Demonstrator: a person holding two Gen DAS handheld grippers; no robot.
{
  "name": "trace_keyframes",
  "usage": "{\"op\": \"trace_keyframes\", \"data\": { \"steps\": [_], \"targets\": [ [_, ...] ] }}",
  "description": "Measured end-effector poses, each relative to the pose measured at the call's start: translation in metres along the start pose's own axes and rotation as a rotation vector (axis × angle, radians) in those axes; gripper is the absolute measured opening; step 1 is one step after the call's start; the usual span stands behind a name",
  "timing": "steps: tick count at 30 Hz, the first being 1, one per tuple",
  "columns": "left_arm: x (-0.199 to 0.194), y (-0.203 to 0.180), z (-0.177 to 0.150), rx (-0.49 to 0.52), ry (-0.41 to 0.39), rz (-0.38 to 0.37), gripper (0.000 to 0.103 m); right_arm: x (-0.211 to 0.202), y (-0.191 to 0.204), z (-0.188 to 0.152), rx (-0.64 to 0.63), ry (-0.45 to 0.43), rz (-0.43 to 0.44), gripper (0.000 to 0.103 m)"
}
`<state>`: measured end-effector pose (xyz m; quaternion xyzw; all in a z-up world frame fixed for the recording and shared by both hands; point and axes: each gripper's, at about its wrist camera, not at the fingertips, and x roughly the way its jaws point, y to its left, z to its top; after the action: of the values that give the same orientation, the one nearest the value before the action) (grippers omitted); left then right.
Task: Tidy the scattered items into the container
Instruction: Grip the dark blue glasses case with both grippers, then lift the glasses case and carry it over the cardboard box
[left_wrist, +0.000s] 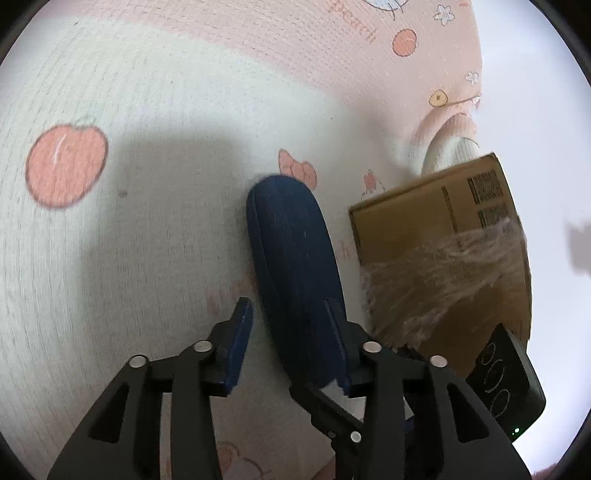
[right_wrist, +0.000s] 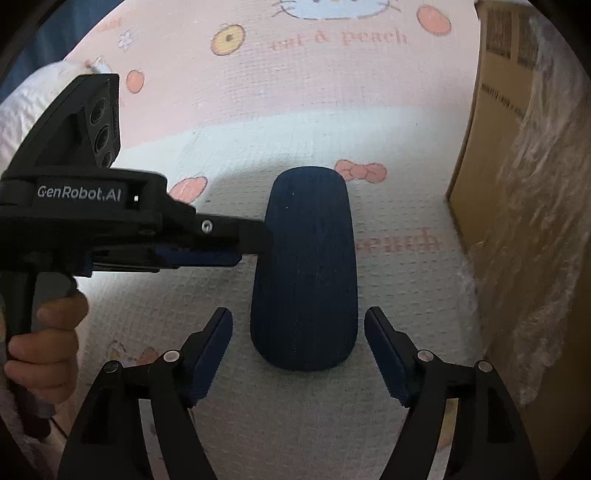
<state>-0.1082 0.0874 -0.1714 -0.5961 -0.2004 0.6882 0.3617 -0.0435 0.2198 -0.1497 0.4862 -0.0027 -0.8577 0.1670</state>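
A dark blue oblong case (left_wrist: 291, 240) lies on the printed bed sheet (left_wrist: 147, 147). My left gripper (left_wrist: 291, 332) straddles its near end with the jaws apart. The left pad (left_wrist: 242, 332) stands off the case with sheet showing between them, and the right pad (left_wrist: 338, 332) sits against its side. In the right wrist view the same case (right_wrist: 310, 240) lies lengthwise. My right gripper (right_wrist: 301, 350) is open wide around its near end, with a gap on each side. The left gripper (right_wrist: 251, 240) reaches in from the left, its tip at the case's left edge.
A cardboard box (left_wrist: 424, 206) partly wrapped in clear film stands right of the case, also seen as the box (right_wrist: 491, 166) at the right edge. A hand (right_wrist: 48, 350) holds the left gripper's handle. The right gripper's black body (left_wrist: 506, 384) shows at lower right.
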Motion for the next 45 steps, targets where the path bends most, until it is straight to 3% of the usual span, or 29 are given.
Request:
{"op": "trace_keyframes", "data": {
  "steps": [4, 9, 13, 17, 21, 30, 39, 45],
  "targets": [
    [0.011, 0.003, 0.012, -0.014, 0.032, -0.011, 0.045, 0.013, -0.011, 0.017, 0.067, 0.033, 0.062, 0.072],
    [0.018, 0.001, 0.019, -0.008, 0.022, -0.029, 0.045, 0.019, -0.016, 0.033, 0.091, 0.026, 0.067, 0.072],
    [0.022, -0.009, 0.025, 0.038, 0.007, -0.002, 0.045, 0.025, -0.014, 0.036, 0.088, 0.043, 0.069, 0.072],
    [0.024, -0.013, 0.028, 0.05, 0.004, 0.006, 0.044, 0.031, -0.013, 0.032, 0.1, 0.057, 0.063, 0.061],
    [0.018, -0.019, 0.027, 0.075, 0.003, 0.011, 0.042, 0.024, -0.015, 0.03, 0.142, 0.052, 0.096, 0.061],
    [-0.016, -0.049, 0.029, 0.122, -0.062, -0.044, 0.04, -0.029, 0.003, 0.045, 0.09, -0.054, 0.051, 0.061],
    [-0.072, -0.109, 0.03, 0.237, -0.193, -0.114, 0.04, -0.104, 0.026, 0.067, 0.018, -0.194, -0.027, 0.061],
    [-0.1, -0.148, 0.023, 0.312, -0.259, -0.154, 0.04, -0.14, 0.017, 0.088, -0.036, -0.254, -0.094, 0.061]
  ]
}}
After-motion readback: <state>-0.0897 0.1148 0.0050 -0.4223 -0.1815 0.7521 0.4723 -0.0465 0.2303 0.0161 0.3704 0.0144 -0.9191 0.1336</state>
